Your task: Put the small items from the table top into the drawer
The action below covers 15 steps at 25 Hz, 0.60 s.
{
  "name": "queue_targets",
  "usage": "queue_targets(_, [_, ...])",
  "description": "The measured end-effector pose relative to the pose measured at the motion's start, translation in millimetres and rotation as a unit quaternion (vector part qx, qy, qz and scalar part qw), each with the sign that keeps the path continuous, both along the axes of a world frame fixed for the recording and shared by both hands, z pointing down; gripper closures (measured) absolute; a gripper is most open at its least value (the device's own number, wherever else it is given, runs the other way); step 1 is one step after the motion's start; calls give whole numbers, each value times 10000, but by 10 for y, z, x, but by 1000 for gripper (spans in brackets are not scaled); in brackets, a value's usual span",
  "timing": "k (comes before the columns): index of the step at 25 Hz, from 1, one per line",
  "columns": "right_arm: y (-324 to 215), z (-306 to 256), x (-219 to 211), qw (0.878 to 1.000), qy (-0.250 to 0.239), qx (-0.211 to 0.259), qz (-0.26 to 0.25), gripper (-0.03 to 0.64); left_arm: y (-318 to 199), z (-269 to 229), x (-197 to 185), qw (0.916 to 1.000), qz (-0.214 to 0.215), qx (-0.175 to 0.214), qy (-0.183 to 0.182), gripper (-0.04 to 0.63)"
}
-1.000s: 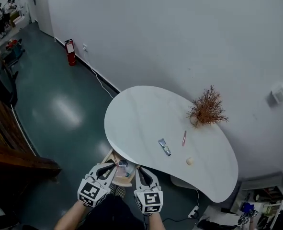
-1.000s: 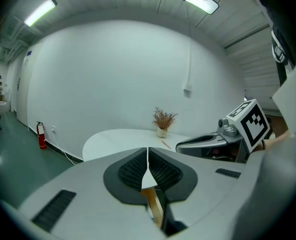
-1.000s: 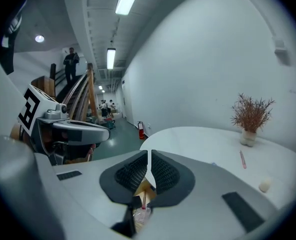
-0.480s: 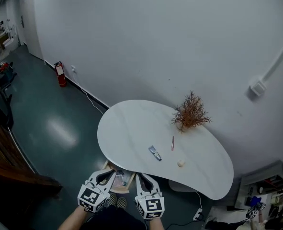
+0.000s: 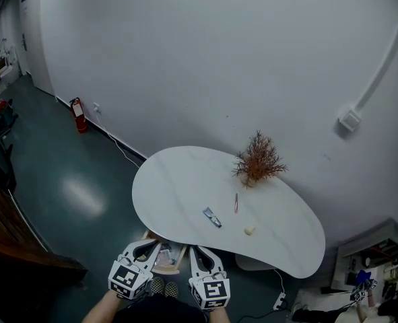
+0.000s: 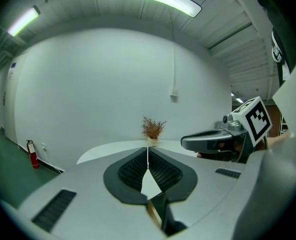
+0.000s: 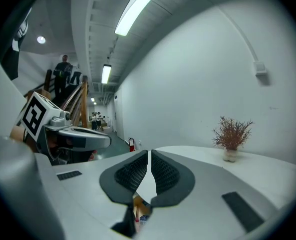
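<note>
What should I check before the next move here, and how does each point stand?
1. Left tongs empty: ok, shut on nothing.
2. Right tongs empty: ok, shut on nothing.
3. Wooden drawer open: ok.
4. White kidney-shaped table cleared: not ok; grey-blue flat tube, thin red stick and small cream lump lie on it.
5. Those three apart from each other: ok.
6. Room left in drawer: cannot tell.

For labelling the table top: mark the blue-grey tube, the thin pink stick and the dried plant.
blue-grey tube (image 5: pixel 211 217), head view, middle of its body.
thin pink stick (image 5: pixel 236 202), head view, halfway along it.
dried plant (image 5: pixel 257 157), head view, centre of its branches.
</note>
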State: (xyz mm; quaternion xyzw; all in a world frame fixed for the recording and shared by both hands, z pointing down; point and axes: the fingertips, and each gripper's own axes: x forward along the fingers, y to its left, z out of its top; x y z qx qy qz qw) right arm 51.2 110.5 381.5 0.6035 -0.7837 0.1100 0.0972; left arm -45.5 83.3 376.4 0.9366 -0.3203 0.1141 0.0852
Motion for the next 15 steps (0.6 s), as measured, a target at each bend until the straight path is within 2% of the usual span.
queue_targets(2, [8,6,6,10000,-6,3,2,572,25,21,13,10000,28,14,-57,571])
queue_targets(8, [36,29,9,10000,-23,-44,39,572,-7,11,-4,9998,-144,-35,98,571])
queue_targets(15, [61,82,31,9998,30,-116,134,572,-18,31,-7,10000,-54,-27,61,571])
